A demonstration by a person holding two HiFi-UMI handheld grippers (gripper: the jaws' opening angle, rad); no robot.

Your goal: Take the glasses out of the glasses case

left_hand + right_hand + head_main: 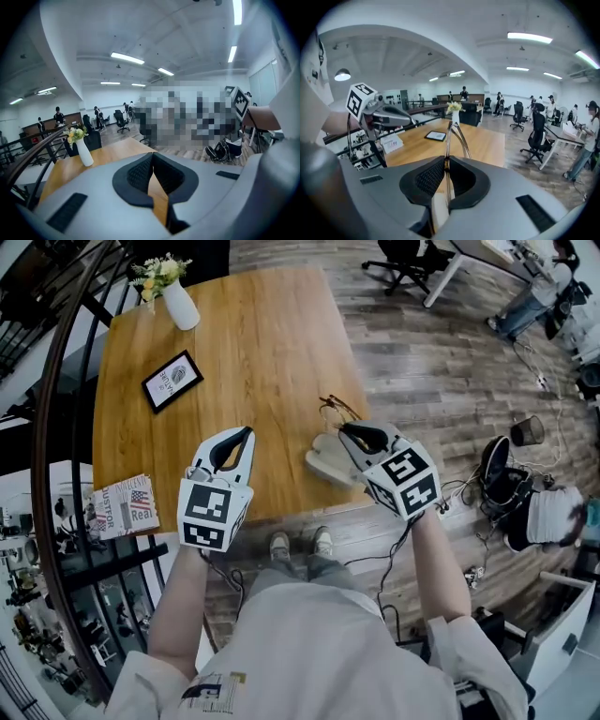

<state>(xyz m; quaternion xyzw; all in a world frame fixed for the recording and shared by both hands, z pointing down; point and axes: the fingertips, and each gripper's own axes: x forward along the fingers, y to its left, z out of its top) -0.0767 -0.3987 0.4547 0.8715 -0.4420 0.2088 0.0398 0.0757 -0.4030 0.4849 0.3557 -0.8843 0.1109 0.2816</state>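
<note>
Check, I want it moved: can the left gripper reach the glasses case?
Probably yes: bare table separates left gripper and glasses case, though the right gripper, holding the glasses, hangs over it.

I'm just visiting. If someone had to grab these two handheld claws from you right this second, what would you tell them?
Left gripper: shut, empty, held above the table.
Right gripper: shut on the glasses, which hang in the air, clear of the case.
Glasses case: lies on the table near its front edge, just below the right gripper. It looks open.
Done: the glasses are out of the case.
Left: probably just setting the glasses down on a bare part of the table and letting go.
</note>
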